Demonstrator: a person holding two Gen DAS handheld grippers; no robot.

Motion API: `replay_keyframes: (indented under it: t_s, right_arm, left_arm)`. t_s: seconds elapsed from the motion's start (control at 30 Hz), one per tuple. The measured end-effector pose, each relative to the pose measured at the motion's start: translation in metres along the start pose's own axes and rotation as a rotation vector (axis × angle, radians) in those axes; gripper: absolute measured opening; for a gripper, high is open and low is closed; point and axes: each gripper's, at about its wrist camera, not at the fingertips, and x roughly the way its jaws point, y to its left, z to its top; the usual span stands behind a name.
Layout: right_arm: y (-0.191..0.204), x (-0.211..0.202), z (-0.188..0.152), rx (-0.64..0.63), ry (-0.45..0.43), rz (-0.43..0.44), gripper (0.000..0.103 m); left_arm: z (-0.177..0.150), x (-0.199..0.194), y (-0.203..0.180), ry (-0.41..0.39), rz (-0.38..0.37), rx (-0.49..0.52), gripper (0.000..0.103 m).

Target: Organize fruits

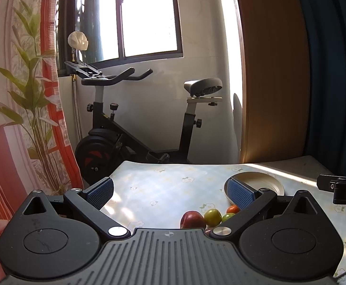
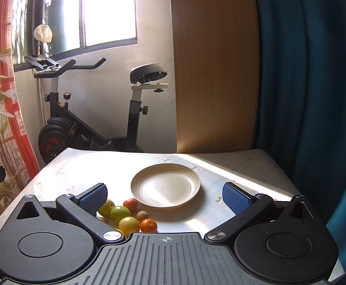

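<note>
The table [image 2: 82,166] has lots of bare room on its left and far side, where a gripper could pass with nothing in the way. The plate [image 2: 165,185] sits in the middle toward the right, and a small pile of fruit [image 2: 128,216] lies just near and left of it, so that spot is crowded. Past the far edge stand an exercise bike [image 2: 90,123] and a wooden board [image 2: 215,71], with a blue curtain [image 2: 315,95] on the right.

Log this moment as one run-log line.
left gripper: open, empty | right gripper: open, empty | plate: bare | fruits: loose beside plate
</note>
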Motion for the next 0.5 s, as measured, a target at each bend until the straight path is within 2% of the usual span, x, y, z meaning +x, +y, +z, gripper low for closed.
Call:
replay_keyframes:
  t_s: [0.27, 0.5]
  right_arm:
    - [-0.001, 0.011, -0.004, -0.031, -0.039, 0.036, 0.103]
    - [0.001, 0.051, -0.011, -0.099, 0.011, 0.065, 0.103]
  left_arm:
    - [0.001, 0.010, 0.004, -0.003, 0.026, 0.008, 0.103]
    - [0.000, 0.047, 0.021, 0.025, 0.015, -0.033, 0.103]
